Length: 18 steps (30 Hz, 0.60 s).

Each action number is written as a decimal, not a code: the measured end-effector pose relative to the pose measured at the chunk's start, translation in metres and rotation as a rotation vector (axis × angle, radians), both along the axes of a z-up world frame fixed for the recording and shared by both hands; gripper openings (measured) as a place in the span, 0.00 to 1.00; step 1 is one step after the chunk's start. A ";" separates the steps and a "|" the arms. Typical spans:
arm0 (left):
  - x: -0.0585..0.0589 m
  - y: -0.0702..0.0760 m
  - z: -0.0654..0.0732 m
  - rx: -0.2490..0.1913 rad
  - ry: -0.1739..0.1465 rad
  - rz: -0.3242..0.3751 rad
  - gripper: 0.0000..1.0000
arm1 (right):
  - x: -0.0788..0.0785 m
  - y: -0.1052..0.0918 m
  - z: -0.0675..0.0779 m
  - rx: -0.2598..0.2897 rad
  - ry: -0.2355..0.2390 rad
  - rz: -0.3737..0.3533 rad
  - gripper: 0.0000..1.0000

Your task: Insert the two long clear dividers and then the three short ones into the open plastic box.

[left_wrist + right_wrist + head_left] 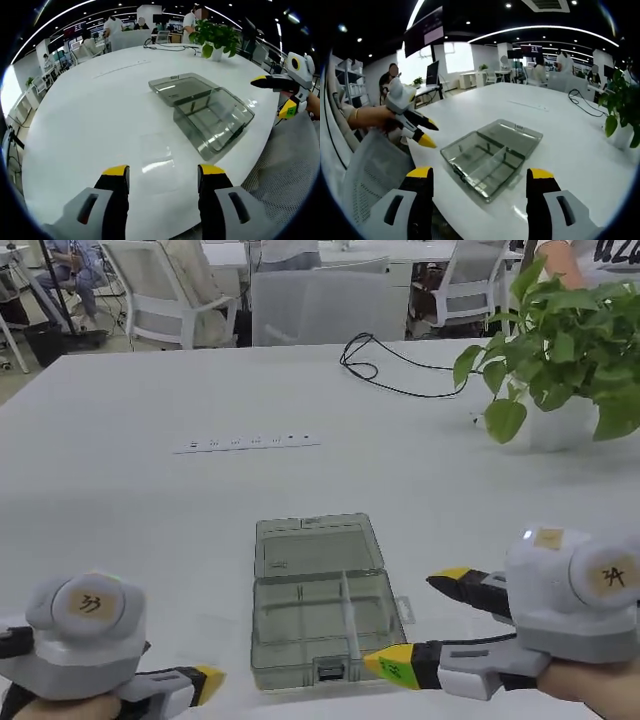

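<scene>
Lying open (lid point(316, 548) flat), the box point(298, 618) holds one divider point(347, 615).

I see the box point(320, 630) at the table's point(130, 510) near edge, its lid point(315, 548) lying open behind it and one divider point(346, 612) standing inside. A power strip point(247, 443) lies mid-table behind them. A plant point(560, 350) sits far right, with a cable point(385, 365) left of it.

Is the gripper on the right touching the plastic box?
Apart. In the left gripper view, bare white table shows between the yellow tips of the right gripper and the edge of the open plastic box.
</scene>
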State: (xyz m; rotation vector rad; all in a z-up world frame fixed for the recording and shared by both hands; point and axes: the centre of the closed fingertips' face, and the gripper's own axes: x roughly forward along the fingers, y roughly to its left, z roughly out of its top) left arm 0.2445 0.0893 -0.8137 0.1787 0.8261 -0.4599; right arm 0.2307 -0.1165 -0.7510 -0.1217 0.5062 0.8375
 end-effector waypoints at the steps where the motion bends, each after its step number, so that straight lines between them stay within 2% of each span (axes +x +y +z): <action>1: 0.001 0.001 -0.002 0.003 0.006 0.002 0.53 | 0.000 0.001 0.000 -0.003 -0.003 0.002 0.77; 4: 0.000 0.004 -0.009 0.021 0.039 0.011 0.52 | -0.001 0.002 0.002 -0.002 -0.010 0.000 0.77; 6: 0.002 0.004 -0.011 0.024 0.040 0.010 0.52 | -0.001 0.002 0.003 0.003 -0.016 -0.004 0.77; 11: 0.003 0.003 -0.017 -0.001 0.071 0.023 0.51 | -0.004 0.002 0.001 -0.008 -0.013 0.001 0.77; 15: 0.001 0.006 -0.024 0.030 0.095 0.024 0.49 | -0.003 0.002 0.002 -0.004 -0.016 -0.007 0.76; 18: -0.002 0.008 -0.029 0.032 0.120 0.027 0.46 | -0.002 0.002 0.003 -0.004 -0.017 -0.015 0.76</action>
